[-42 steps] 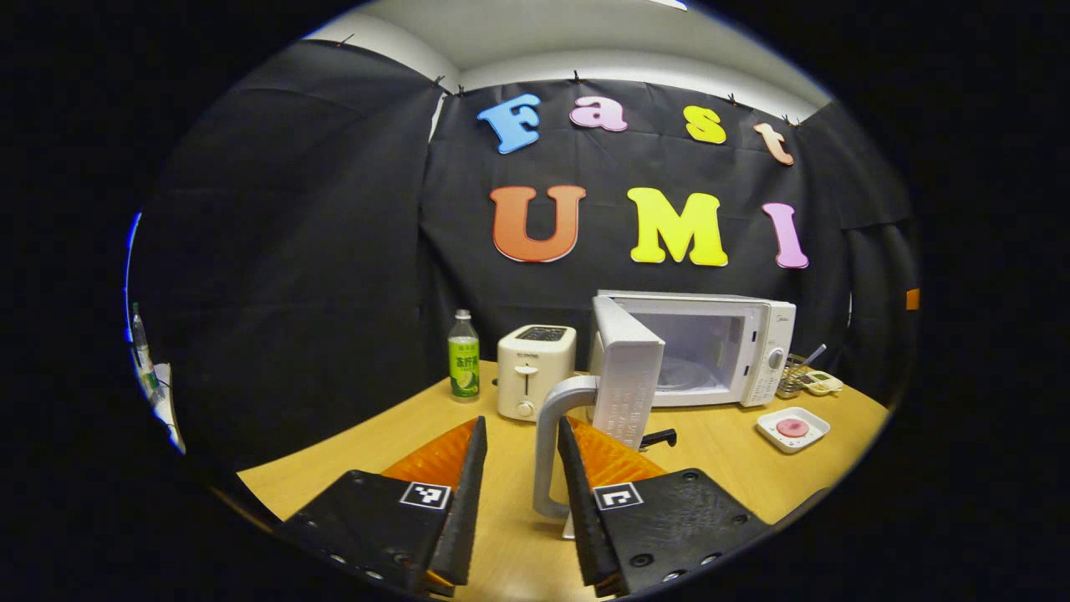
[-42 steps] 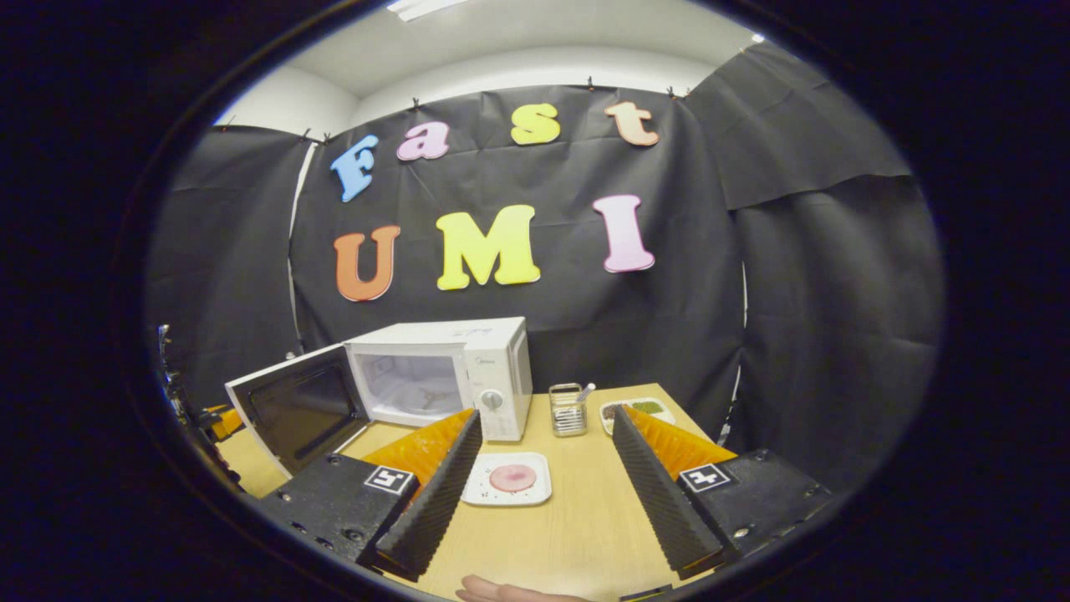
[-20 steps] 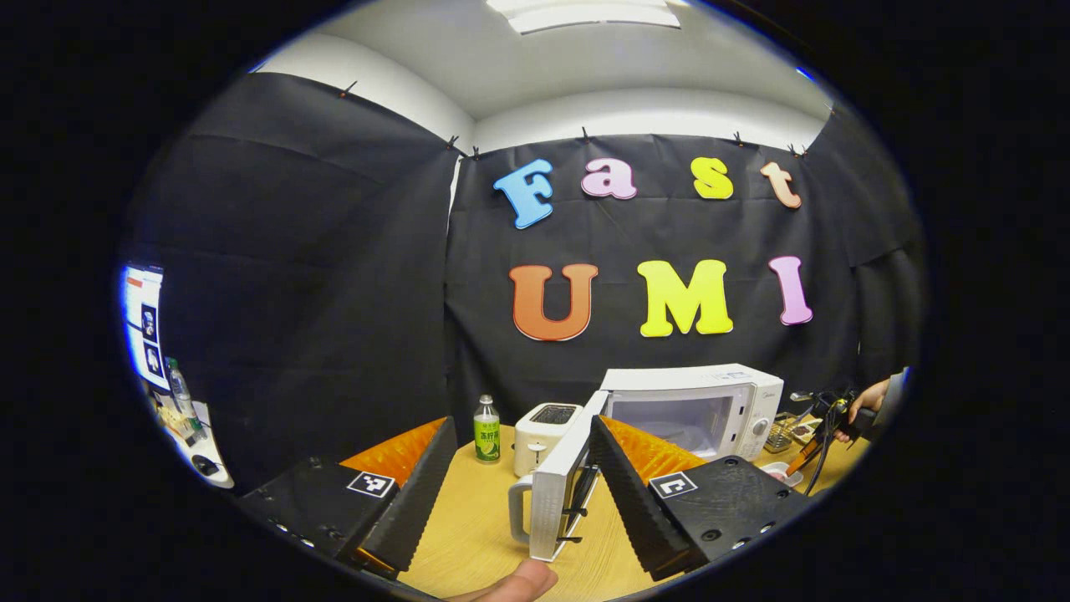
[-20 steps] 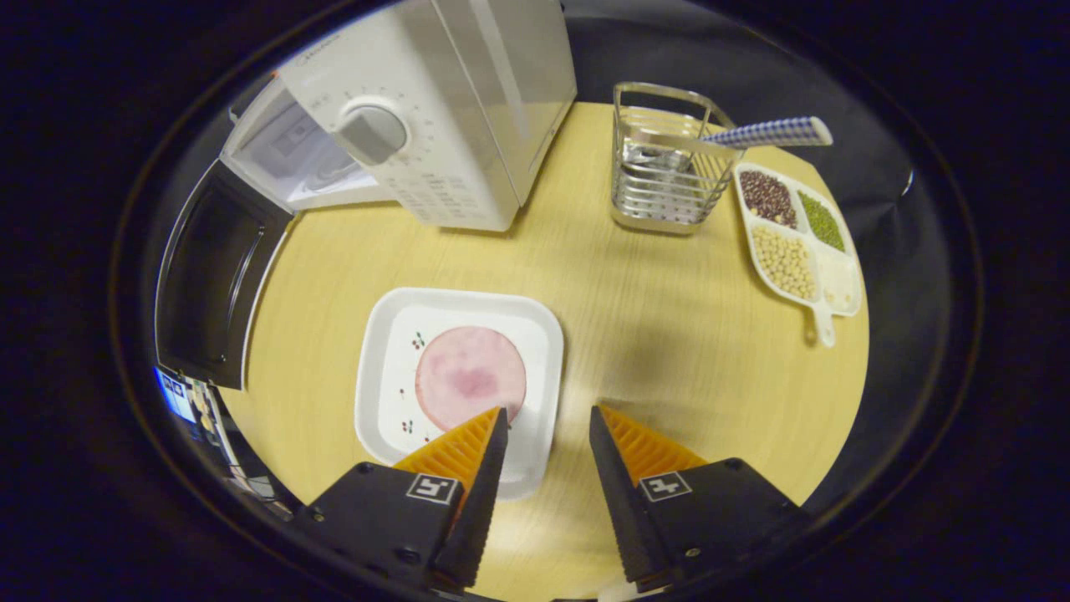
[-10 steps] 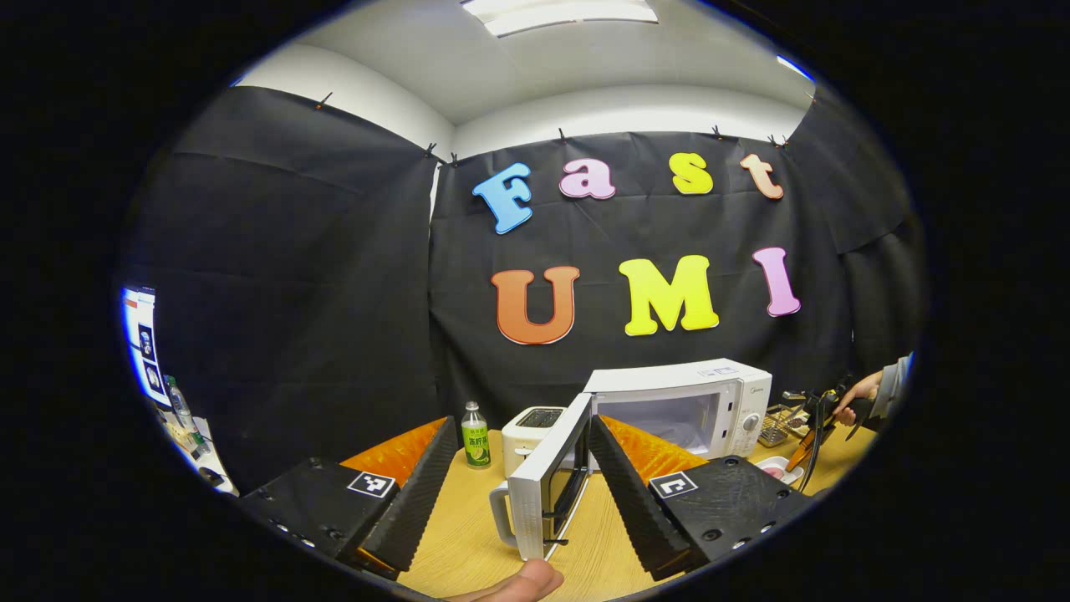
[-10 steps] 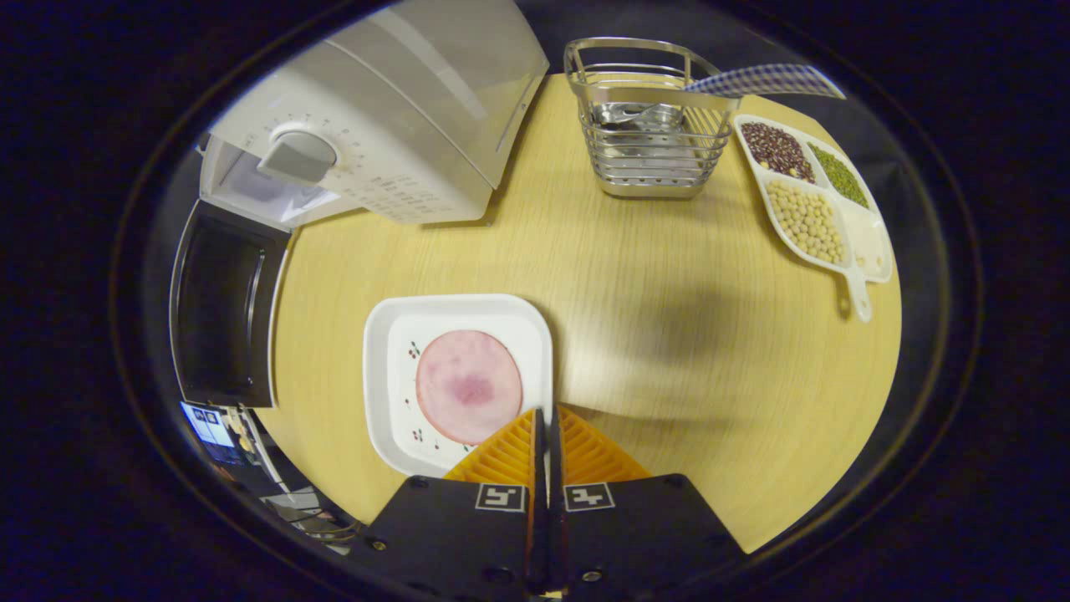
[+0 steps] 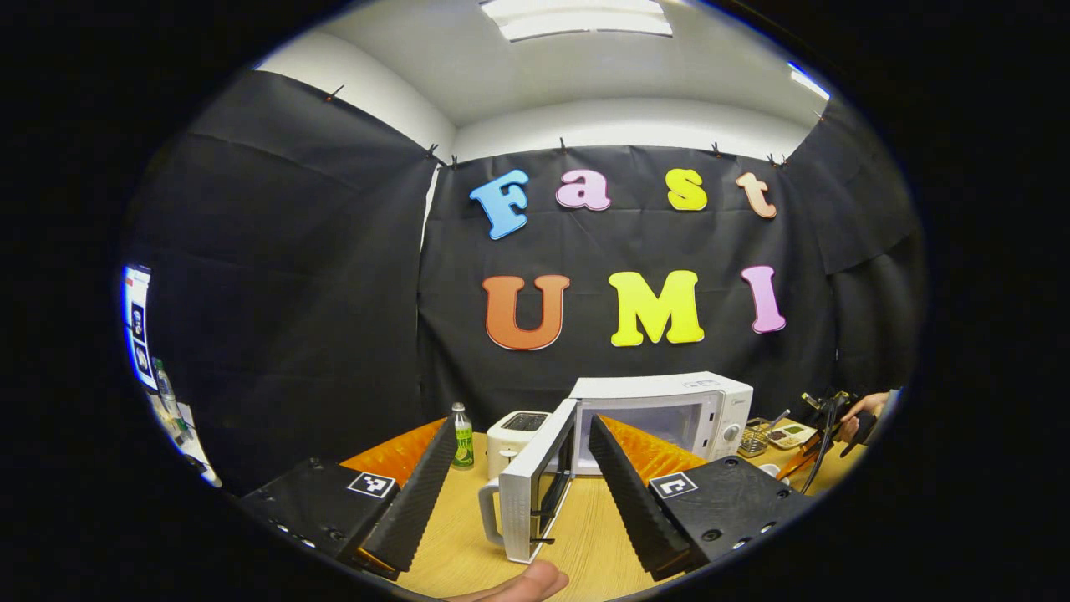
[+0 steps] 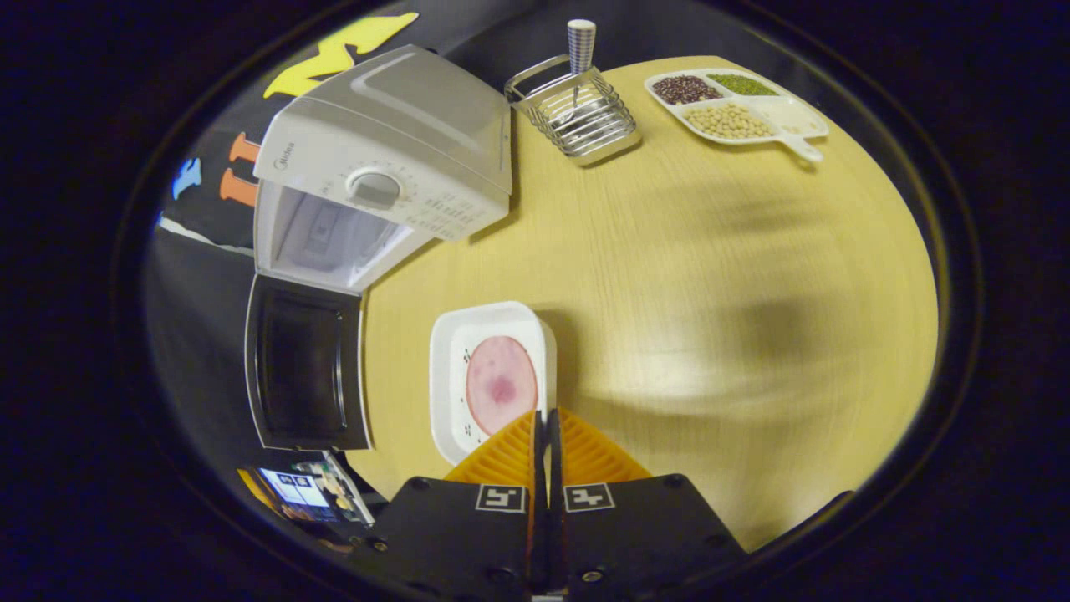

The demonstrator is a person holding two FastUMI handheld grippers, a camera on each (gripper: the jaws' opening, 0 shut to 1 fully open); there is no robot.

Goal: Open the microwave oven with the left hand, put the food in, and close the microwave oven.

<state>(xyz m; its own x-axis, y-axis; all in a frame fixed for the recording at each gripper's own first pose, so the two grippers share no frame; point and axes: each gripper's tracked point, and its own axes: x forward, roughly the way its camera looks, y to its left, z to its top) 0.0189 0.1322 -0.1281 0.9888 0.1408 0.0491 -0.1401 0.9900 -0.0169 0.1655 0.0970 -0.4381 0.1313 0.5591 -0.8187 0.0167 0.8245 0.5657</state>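
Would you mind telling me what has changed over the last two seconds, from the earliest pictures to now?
The left gripper let go of the microwave door handle, opened and drew back. The right gripper came down over the white plate with the pink slice of food and shut on its near rim; the plate now looks lifted and tilted. The microwave stays open, and the wire rack and bean tray have not moved.

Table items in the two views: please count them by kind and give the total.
Appliances: 2, microwave oven and toaster
Dishes with food: 2, white plate and divided tray
Wire racks: 1
Bottles: 1
Total: 6
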